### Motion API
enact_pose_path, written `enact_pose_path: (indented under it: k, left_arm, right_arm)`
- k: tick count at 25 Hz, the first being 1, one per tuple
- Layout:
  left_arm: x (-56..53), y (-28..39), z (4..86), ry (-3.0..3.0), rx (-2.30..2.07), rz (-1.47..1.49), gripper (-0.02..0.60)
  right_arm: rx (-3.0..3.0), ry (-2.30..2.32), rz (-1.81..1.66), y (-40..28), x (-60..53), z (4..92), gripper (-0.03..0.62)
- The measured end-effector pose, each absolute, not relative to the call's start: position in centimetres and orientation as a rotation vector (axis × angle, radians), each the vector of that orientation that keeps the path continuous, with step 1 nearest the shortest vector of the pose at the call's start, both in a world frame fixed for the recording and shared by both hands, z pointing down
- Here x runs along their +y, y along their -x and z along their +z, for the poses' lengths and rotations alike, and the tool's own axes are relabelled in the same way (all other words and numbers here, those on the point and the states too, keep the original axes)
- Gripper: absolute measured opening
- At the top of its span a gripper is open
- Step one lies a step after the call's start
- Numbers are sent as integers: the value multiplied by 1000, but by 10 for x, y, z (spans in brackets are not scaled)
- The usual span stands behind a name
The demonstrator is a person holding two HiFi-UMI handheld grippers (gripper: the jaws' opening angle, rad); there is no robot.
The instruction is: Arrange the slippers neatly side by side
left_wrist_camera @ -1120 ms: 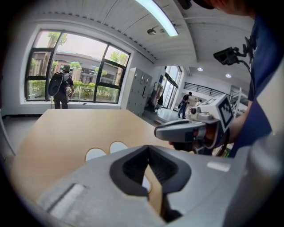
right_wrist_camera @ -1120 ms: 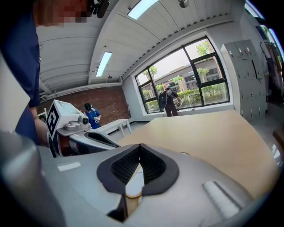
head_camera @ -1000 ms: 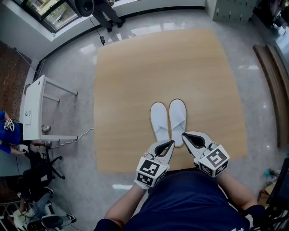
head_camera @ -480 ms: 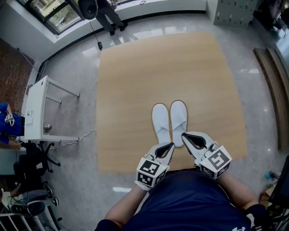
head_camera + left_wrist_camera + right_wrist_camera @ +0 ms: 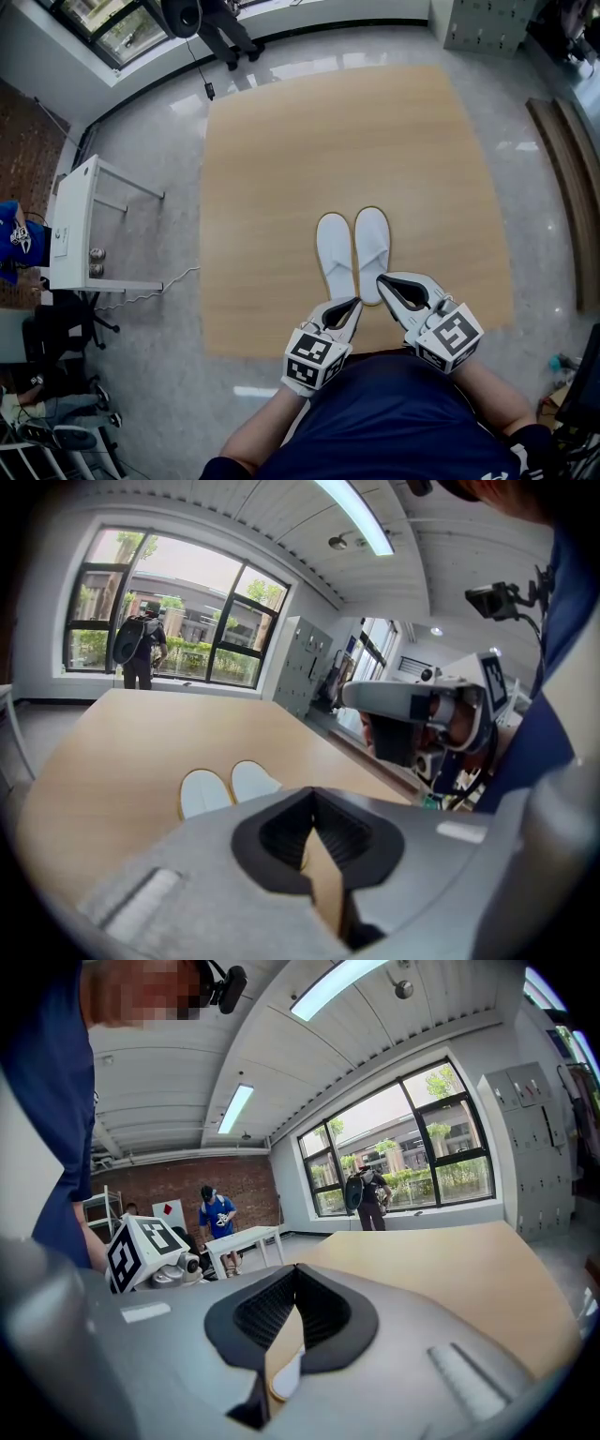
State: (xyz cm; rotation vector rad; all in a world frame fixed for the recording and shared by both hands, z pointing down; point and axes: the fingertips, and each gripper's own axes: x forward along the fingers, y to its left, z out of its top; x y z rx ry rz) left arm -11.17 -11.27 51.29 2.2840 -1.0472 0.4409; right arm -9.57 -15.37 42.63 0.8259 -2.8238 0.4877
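Two white slippers on tan mat (image 5: 281,187): left slipper (image 5: 334,246) and right slipper (image 5: 371,242), side by side, inner edges just beside each other, toes pointing away toward window, right toe a touch further ahead. Placed right of mat centre, heels near mat's near edge.

Left claw (image 5: 354,302) shut, nothing between pads, tip over heel end of left slipper. Right claw (image 5: 381,280) shut too, empty, tip over heel end of right slipper. Contact with either heel not clear from head view.

Plenty of bare mat ahead of toes and out to left; less on right, some clear strip before that edge. Grey floor (image 5: 150,141) all round mat. White table (image 5: 75,225) off mat at left, well apart from slippers. Wooden strips (image 5: 572,178) along far right, lockers (image 5: 478,23) at far corner, person (image 5: 220,28) standing by window beyond far edge.
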Motion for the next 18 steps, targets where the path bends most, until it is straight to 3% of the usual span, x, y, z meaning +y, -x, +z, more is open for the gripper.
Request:
enact_pose_path:
  k: [18]
  left_arm:
    - [-108,115,519,-2275,-1042,445,3]
  right_arm:
    - [-2800,-844,515,97,-149,435,11]
